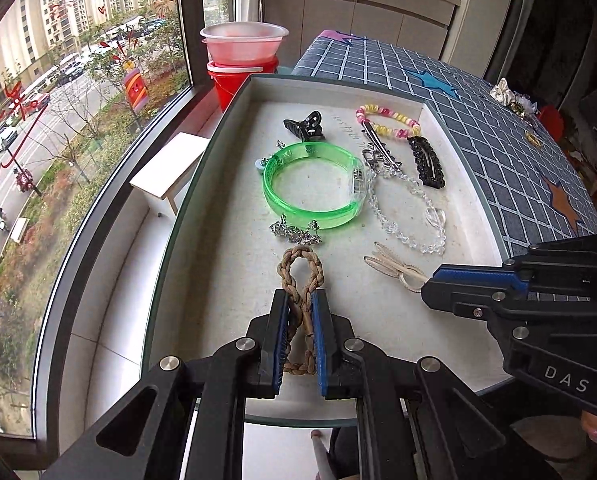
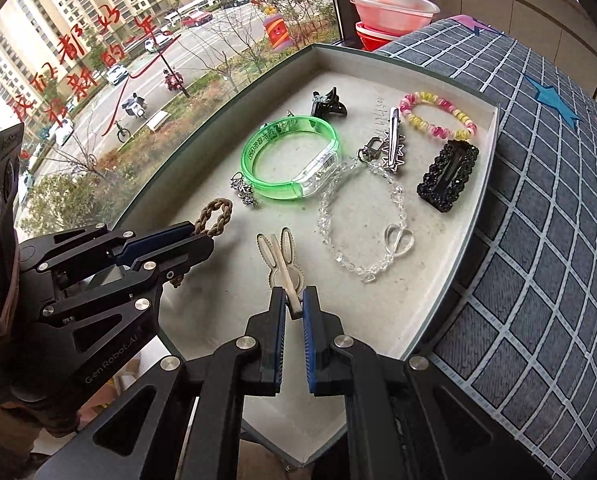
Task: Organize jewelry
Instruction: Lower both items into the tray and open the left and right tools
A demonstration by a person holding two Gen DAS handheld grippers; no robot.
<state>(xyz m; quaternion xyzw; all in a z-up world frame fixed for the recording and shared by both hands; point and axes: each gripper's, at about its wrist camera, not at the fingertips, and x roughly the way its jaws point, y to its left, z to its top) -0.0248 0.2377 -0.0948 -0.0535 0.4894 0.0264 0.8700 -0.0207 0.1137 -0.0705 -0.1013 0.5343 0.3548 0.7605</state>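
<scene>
Both grippers carry a piece over the near end of the tray [image 1: 234,104], and the step in hand looks like setting these two down among the rest.

The left gripper [image 1: 300,300] has its fingers clamped on the braid [image 1: 300,268] — a tan woven loop that sticks out past the tips at the centre of the left view, its tail hanging back between the pads. In the right view it sits at middle left, well short of the green bangle [image 2: 294,160].

The right gripper [image 2: 294,300] is pinched shut on the stem of the rabbit clip [image 2: 280,252], whose ears point up the frame toward the bangle; the clip lies low over the tray floor, and I cannot tell whether it touches.

To do this well, I would lower each piece onto bare floor in the lower middle of the tray, clear of the crystal bracelet [image 2: 362,216] on the right and the small silver charm [image 2: 243,190] beside the bangle. The braid is limp — let its loop rest first, then open, or the tail may snag on a pad. The clip is thin and held by little, so open only once it lies flat.
</scene>
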